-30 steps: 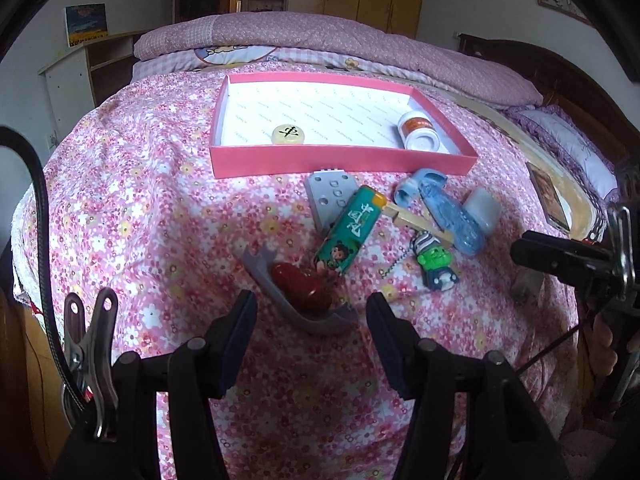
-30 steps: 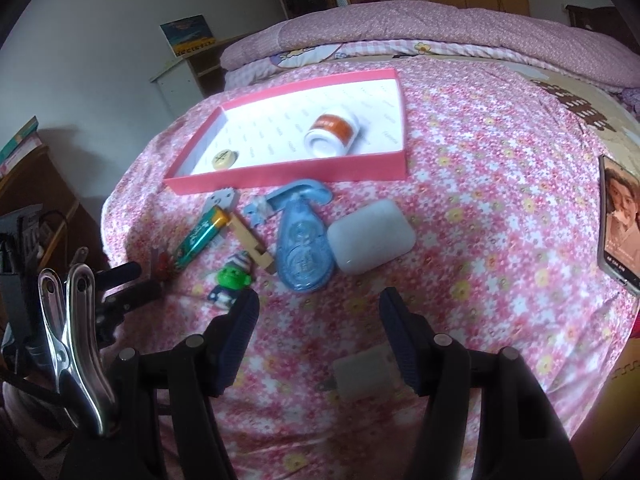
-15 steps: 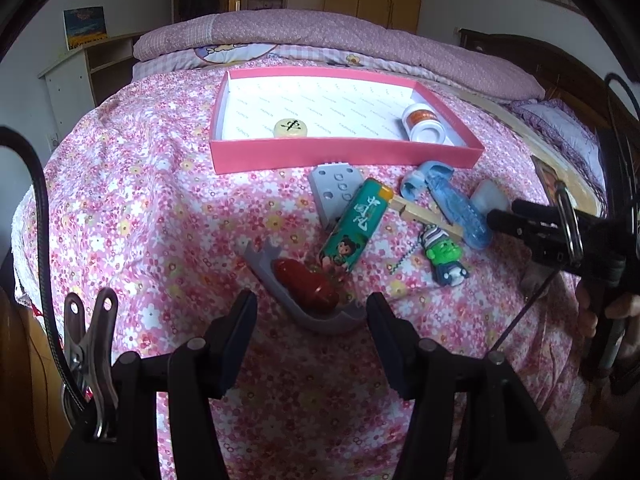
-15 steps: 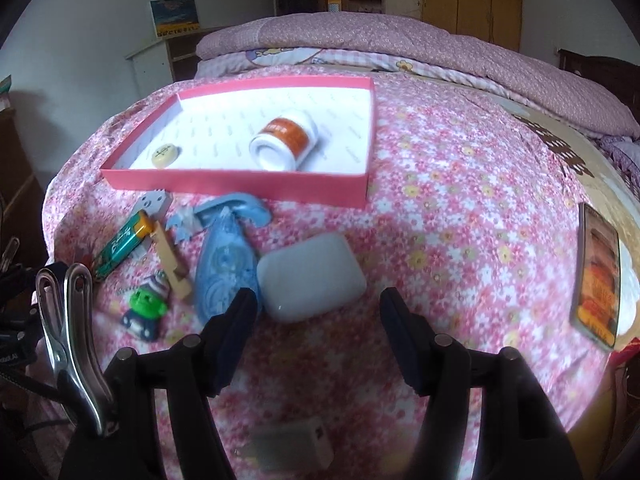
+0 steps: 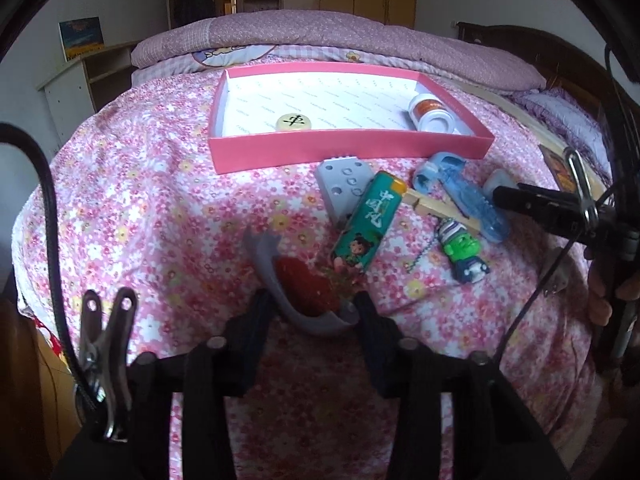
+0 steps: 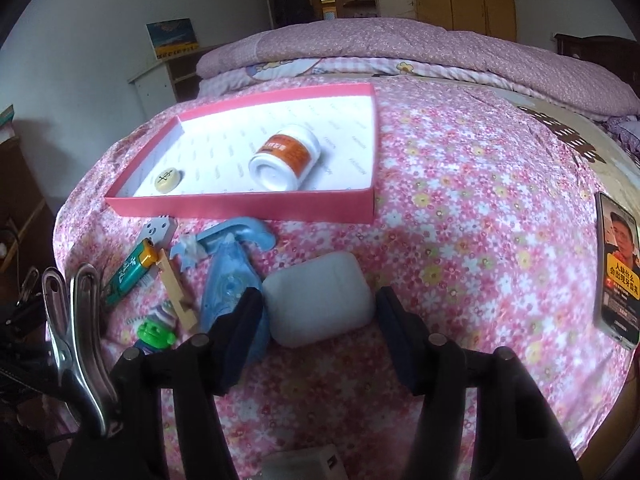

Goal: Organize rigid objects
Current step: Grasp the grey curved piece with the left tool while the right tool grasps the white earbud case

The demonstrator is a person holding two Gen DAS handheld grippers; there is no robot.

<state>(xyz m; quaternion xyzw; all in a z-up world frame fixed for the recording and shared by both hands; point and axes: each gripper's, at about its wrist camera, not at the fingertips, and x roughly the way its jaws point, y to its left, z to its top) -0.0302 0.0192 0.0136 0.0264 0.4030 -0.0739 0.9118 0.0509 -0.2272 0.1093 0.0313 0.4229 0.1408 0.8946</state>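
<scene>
A pink tray (image 5: 352, 148) (image 6: 240, 202) lies on the flowered bedspread and holds a round game piece (image 5: 293, 121) and a white orange-labelled bottle (image 6: 286, 158) on its side. My left gripper (image 5: 310, 312) is open, its fingers either side of a grey curved holder with a red piece (image 5: 304, 284). My right gripper (image 6: 318, 312) is open around a white rounded case (image 6: 318, 298). In front of the tray lie a green lighter (image 5: 368, 222), a grey dotted block (image 5: 344, 188), a wooden clothespin (image 5: 440, 208), a blue correction tape (image 6: 230, 280) and a green keychain figure (image 5: 464, 252).
A phone (image 6: 618, 264) lies on the bed to the right. A white charger block (image 6: 304, 464) sits under the right gripper. A folded purple quilt (image 5: 340, 40) lies beyond the tray, with a white shelf (image 5: 80, 80) at far left.
Both grippers moved forward and down. The left now flanks the grey holder with the red piece. The right has closed in on the white case, which now sits between its fingers.
</scene>
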